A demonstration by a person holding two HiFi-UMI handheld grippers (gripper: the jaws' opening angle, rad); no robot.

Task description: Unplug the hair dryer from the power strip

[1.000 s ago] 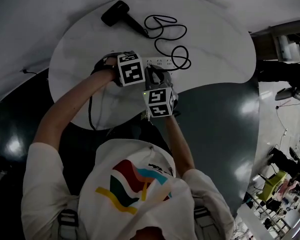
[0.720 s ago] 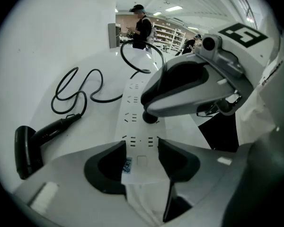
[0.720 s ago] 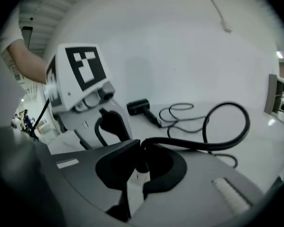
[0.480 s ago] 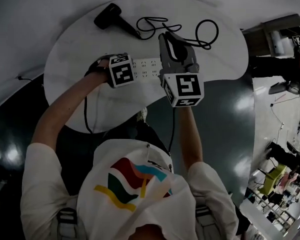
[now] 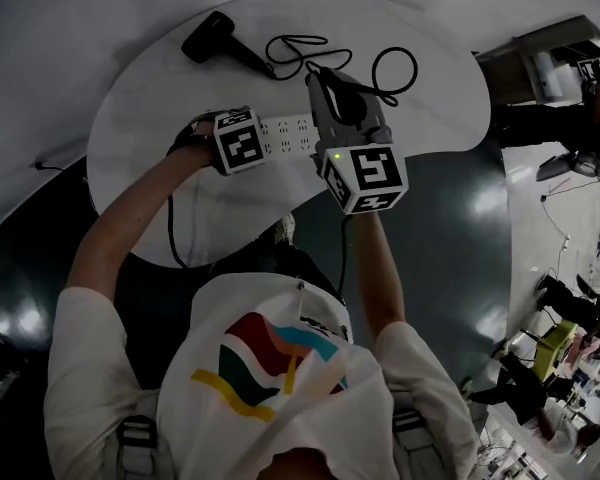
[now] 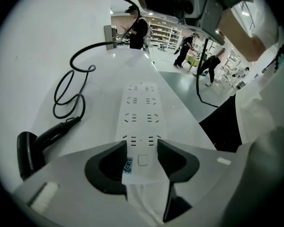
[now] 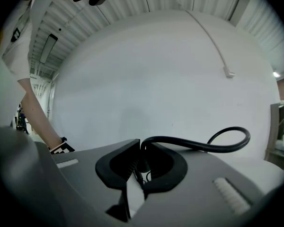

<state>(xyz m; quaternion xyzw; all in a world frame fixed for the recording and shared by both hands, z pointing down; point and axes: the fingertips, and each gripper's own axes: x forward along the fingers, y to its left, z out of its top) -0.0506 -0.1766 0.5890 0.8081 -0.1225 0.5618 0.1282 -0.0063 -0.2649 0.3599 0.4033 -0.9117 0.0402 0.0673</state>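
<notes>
Right gripper (image 5: pixel 318 78) has come up off the power strip (image 5: pixel 290 135) since a second ago, bringing the plug (image 7: pixel 140 163) out with it; the cord (image 5: pixel 395 68) loops have shifted toward the table's far right edge.

White table (image 5: pixel 180 98), rounded. Power strip lies flat near the middle of the near edge, sockets up, none occupied in the left gripper view. Left gripper (image 6: pixel 142 150) points steeply down, jaws wide and clamped on the sides of the strip's end. Hair dryer (image 5: pixel 215 36) lies at the far left edge, well apart from the strip. Right gripper held above the table, jaws closed on the plug, cord arching away from them.
</notes>
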